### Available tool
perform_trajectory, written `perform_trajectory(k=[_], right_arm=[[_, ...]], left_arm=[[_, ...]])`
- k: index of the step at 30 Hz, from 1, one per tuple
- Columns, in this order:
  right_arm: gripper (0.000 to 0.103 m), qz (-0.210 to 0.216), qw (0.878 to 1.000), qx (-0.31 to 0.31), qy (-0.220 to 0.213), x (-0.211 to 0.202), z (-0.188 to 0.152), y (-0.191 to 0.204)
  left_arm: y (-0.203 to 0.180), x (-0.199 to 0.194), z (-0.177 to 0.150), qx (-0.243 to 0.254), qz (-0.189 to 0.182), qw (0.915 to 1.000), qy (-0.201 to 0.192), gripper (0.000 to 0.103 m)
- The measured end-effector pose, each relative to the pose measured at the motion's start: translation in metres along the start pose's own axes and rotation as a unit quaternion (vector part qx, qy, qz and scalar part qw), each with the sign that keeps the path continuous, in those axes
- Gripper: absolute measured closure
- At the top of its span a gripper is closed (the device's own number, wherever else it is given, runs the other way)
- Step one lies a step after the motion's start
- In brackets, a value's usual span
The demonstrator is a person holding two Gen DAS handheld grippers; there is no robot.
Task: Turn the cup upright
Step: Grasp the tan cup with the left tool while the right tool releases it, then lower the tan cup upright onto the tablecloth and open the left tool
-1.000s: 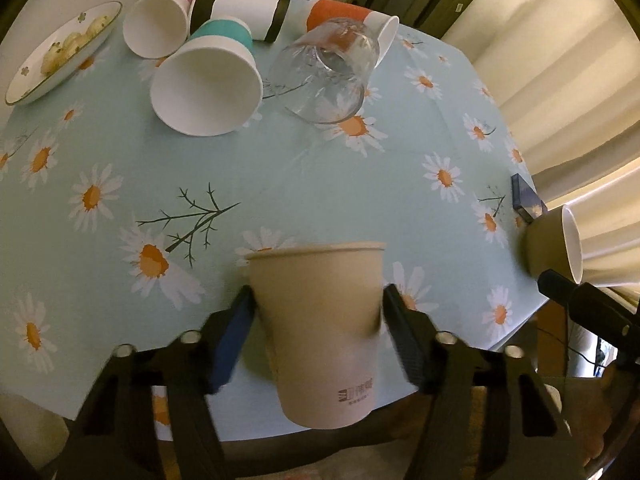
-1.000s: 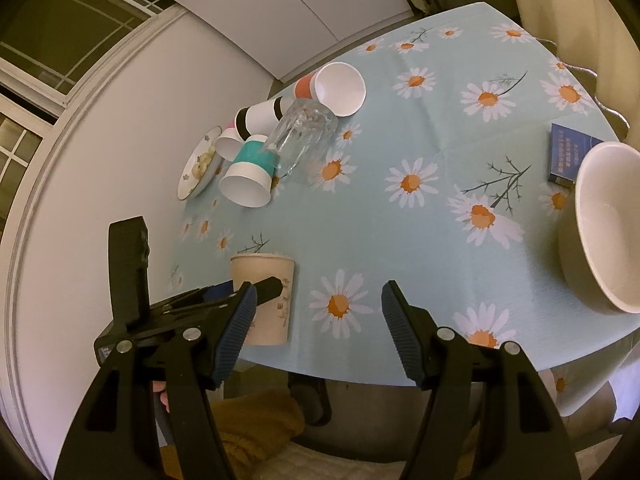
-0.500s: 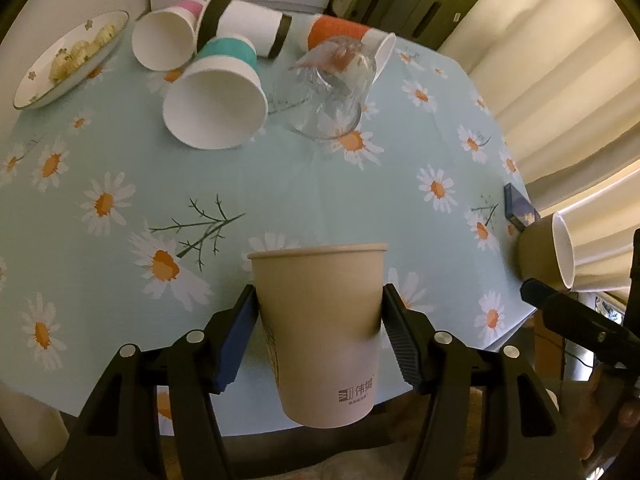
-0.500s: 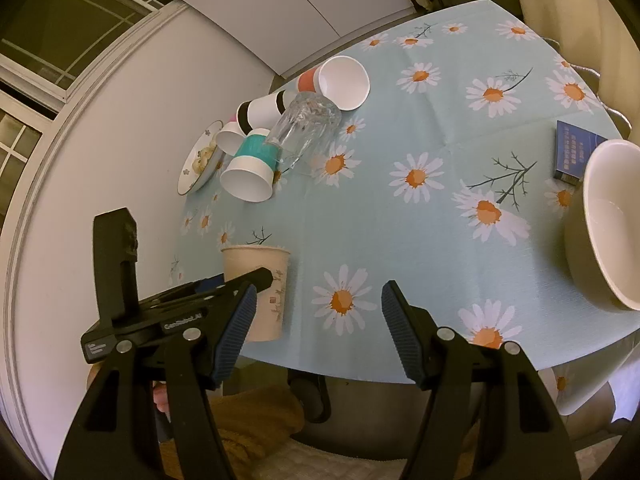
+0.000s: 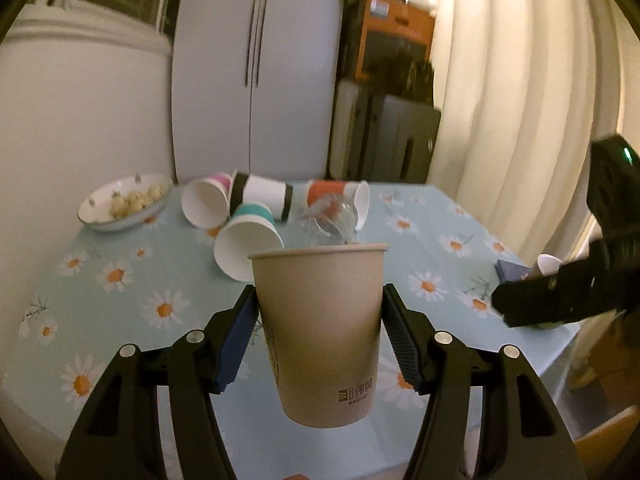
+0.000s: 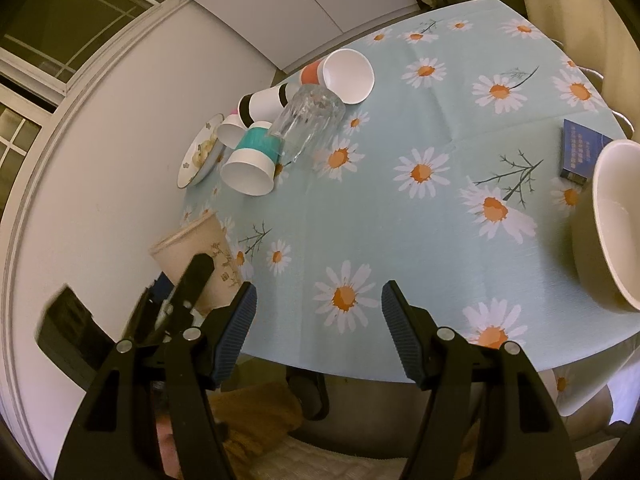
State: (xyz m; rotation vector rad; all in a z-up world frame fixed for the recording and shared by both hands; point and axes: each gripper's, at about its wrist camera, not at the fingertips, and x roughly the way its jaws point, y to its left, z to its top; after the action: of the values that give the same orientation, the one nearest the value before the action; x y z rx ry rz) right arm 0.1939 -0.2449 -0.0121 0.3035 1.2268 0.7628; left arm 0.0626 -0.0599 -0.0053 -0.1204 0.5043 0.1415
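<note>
Daisy-print cloth covered the bench (image 5: 120,292), pale blue and slightly creased. From the left wrist view, the left hand-held gripper (image 5: 320,340) was clamped on the tan paper cup (image 5: 320,320), mouth up, ribbed pads on opposite walls, so it looked righted and ready to set down near the bench's front edge. Behind it lay tipped paper cups (image 5: 248,248) and a clear glass (image 5: 332,220).

From the right wrist view, the right hand-held gripper (image 6: 316,320) hung spread wide with nothing in it, probably just waiting. That tan cup (image 6: 196,252) sat tilted at the bench's left edge, and a smooth glazed bowl (image 6: 608,224) stood far right.
</note>
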Motion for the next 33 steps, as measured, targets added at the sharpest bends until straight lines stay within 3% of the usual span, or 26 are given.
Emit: perform_trajectory(k=[5,9,16,33], right_arm=[[0.038,-0.001,1.000,-0.003,-0.002,0.002,-0.001,-0.001],[0.038,-0.002,1.000,-0.004,0.000,0.004,0.000,-0.001],[0.038,-0.006,1.000,-0.005,0.006,0.005,-0.001,-0.002],[0.038,-0.013,0.999,-0.021,0.021,0.016,-0.008,0.007]], left_arm=[[-0.001,-0.001,-0.016,-0.001,0.014,0.9979,-0.063,0.043],[-0.003,0.002,-0.027,0.009,0.035,0.9962,-0.079,0.043],[0.000,0.005,-0.047,0.026,0.071,0.9935,-0.085,0.043],[-0.001,-0.011,-0.069,0.035,0.055,0.9953,-0.072,0.042]])
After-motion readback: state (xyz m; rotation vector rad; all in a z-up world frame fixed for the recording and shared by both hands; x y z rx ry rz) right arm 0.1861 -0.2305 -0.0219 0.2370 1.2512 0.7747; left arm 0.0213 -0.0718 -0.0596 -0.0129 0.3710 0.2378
